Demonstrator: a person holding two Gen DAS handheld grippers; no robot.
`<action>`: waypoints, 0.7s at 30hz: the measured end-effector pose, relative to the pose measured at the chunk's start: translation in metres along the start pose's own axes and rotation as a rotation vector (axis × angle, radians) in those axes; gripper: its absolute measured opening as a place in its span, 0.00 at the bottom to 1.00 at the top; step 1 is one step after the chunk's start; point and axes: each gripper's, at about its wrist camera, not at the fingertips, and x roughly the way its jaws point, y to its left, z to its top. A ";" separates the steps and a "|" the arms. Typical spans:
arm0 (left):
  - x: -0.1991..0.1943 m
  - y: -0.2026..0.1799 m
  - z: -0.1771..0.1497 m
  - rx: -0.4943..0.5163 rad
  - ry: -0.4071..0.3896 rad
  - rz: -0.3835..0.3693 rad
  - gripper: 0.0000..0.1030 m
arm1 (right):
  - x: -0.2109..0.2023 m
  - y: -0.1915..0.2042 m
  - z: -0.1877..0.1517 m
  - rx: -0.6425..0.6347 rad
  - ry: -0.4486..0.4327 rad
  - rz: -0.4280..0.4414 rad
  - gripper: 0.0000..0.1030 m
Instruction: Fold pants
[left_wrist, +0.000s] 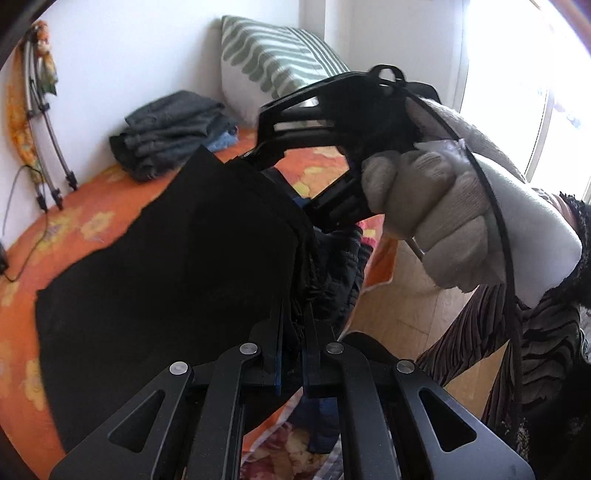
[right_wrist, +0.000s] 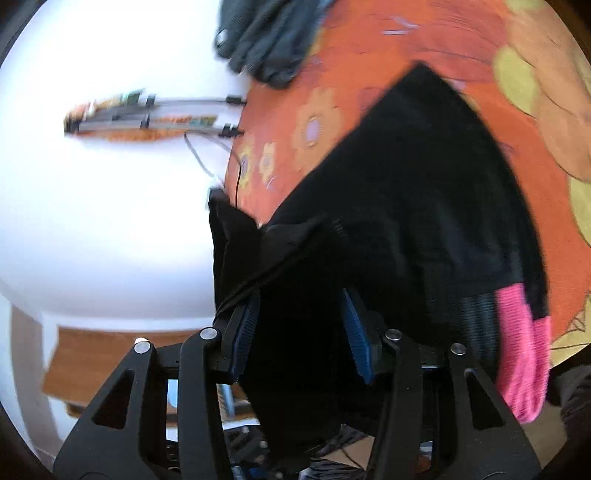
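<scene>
My left gripper's (left_wrist: 293, 325) fingertips are buried in the black pants (left_wrist: 166, 266), so I can't see the pads. In the right wrist view the pants blur at their edges and cover the bedspread (right_wrist: 406, 40) beneath; the pink cuff (right_wrist: 522, 354) runs behind my right gripper (right_wrist: 301, 332) frame.

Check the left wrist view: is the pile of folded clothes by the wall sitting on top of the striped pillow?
No, the folded clothes rest on the orange bedspread, beside the striped pillow that leans against the wall.
</scene>
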 end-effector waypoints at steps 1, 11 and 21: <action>0.002 0.000 0.000 -0.002 0.003 -0.002 0.05 | -0.002 -0.007 0.002 0.014 -0.011 0.012 0.47; 0.015 -0.007 -0.002 0.015 0.038 -0.010 0.05 | 0.001 0.012 0.019 -0.088 -0.028 -0.013 0.47; 0.017 -0.005 -0.001 0.005 0.037 -0.021 0.05 | -0.013 -0.001 0.029 -0.071 0.004 0.042 0.48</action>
